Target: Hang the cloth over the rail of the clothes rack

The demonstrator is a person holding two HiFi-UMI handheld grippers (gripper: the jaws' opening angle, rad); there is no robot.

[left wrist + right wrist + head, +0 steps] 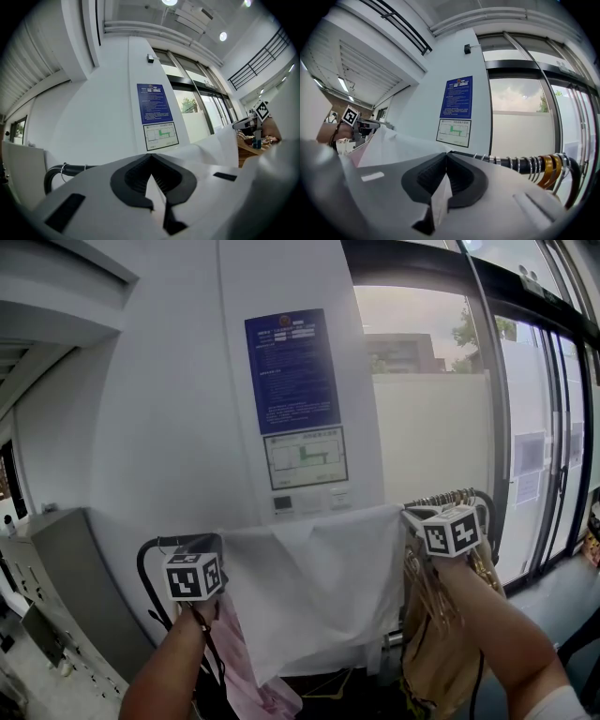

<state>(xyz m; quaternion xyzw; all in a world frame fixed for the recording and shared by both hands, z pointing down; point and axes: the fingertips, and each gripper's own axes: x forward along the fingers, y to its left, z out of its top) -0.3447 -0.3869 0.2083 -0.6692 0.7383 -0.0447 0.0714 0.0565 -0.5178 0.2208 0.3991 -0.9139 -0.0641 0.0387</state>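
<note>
A white cloth (319,587) is stretched wide between my two grippers, and its top edge runs along the black rail (150,563) of the clothes rack. My left gripper (202,570) is shut on the cloth's left top corner. My right gripper (439,524) is shut on the right top corner. In the left gripper view a fold of cloth (206,152) is pinched between the dark pads (136,176), with the rail (61,171) just beyond. In the right gripper view the cloth (403,145) is pinched in the same way, and the rail (511,163) passes right behind the jaws.
Several hanger hooks (548,168) crowd the rail's right end, carrying tan garments (431,634). A pink garment (248,671) hangs low at the left. A white wall with a blue notice (292,371) stands close behind the rack. Glass doors (534,427) are on the right, a grey counter (66,559) on the left.
</note>
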